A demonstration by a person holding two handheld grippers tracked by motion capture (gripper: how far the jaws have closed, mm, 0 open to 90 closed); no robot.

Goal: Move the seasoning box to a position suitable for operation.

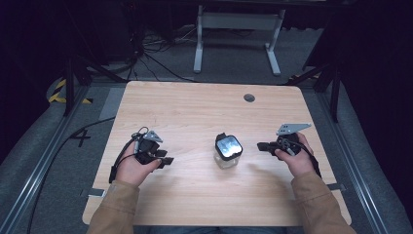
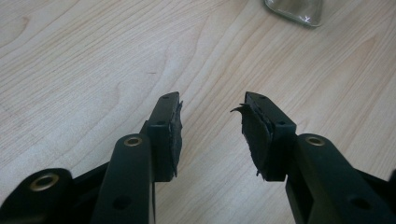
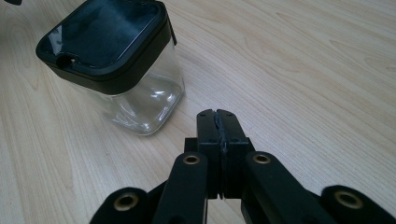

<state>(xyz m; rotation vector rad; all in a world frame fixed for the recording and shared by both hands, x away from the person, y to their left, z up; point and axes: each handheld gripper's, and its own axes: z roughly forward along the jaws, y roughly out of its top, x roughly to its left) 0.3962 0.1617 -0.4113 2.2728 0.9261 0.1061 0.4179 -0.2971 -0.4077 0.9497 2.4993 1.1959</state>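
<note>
Two tools flank a lidded glass jar mid-desk: left hand-held gripper wide, right hand-held gripper closed, empty. Approach stage, seemingly; next, the right must open.

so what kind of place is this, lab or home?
Likely a lab recording rig: bare wood table on grey carpet, metal rails alongside, loose cables behind, dark surrounds. One lidded clear jar between hand-held grippers.

The right gripper has its two black jaws pressed together, pads meeting, nothing between them. Beyond the fingertips and to their left stands a clear glass jar with a square black lid on the wooden tabletop.
</note>
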